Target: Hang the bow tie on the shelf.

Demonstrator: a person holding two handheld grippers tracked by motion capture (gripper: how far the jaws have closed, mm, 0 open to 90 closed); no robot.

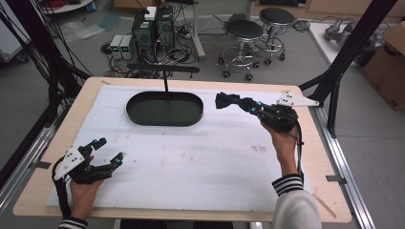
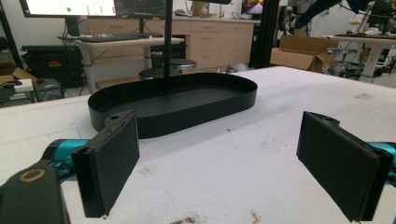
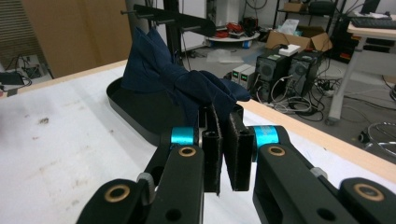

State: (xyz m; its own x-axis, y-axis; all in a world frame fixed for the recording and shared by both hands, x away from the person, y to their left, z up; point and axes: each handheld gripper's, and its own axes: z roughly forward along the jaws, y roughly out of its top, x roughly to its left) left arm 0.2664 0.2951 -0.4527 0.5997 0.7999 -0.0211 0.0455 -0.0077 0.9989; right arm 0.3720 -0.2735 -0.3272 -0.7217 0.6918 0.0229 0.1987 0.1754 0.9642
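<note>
Fingers (image 3: 212,149) of your right gripper (image 3: 223,140) are pressed nearly together, pinching a dark navy cloth (image 3: 180,81) by one end. Cloth is crumpled and bunched, folds fanning away from the jaws; in the high view it (image 1: 232,101) juts out toward the black oval tray (image 1: 165,109), held off the white mat (image 1: 191,157), just beside the tray's right end and not touching it.

Your right hand (image 1: 282,136) comes up from the near right, wrist raised, gripper (image 1: 252,108) pointing left across the table toward the tray.

Your left gripper (image 1: 109,153) sits low at the near left corner, pads (image 2: 109,165) spread wide with nothing between them, aimed forward at the tray (image 2: 173,105). Your left hand (image 1: 85,191) holds it close to the mat's near-left edge.

Tray rim is low; a thin black post (image 1: 165,78) rises at its far edge with a crossbar (image 1: 162,69) on top. Open mat lies between the two grippers, marked by faint stains. Wooden table border (image 1: 313,157) runs close along your right forearm.
</note>
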